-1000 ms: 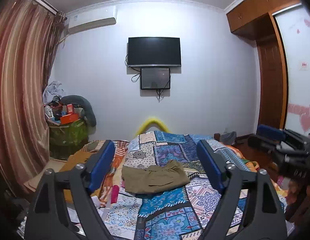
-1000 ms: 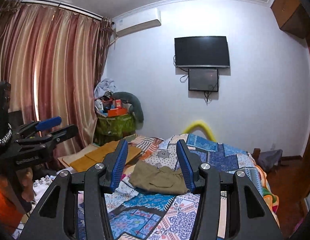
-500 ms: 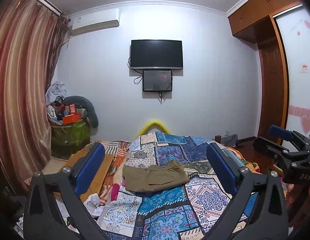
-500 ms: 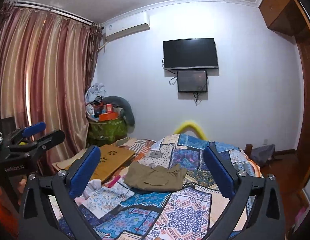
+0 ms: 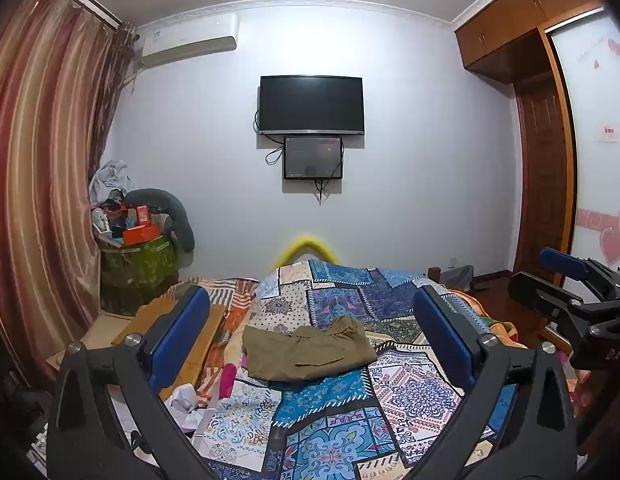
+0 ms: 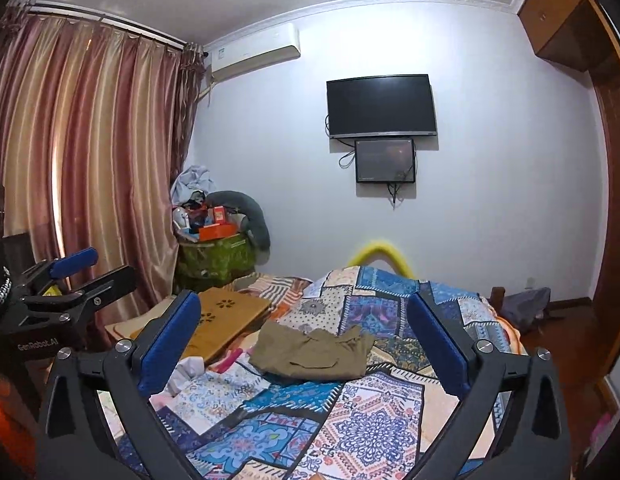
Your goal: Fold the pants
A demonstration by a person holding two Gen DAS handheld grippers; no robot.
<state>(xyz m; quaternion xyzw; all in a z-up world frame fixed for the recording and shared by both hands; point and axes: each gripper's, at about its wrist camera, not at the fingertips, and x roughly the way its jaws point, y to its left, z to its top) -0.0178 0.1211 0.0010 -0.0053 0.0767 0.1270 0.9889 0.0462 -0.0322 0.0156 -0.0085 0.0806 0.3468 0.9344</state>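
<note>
Olive-green cotton pants [image 5: 308, 350] lying in a compact folded bundle on the patchwork quilt [image 5: 333, 432]

Both tongs are held spread wide and empty, raised well back from the bed: the left gripper [image 5: 310, 336] and the right gripper [image 6: 304, 340] are each aimed so that the pants are framed between the blue pads. The bundle is seen near the quilt's left edge, creased and slightly rumpled at its far right corner. Such a bundle would fit either pants folded and released, or a heap awaiting spreading; which, cannot be settled.
</note>
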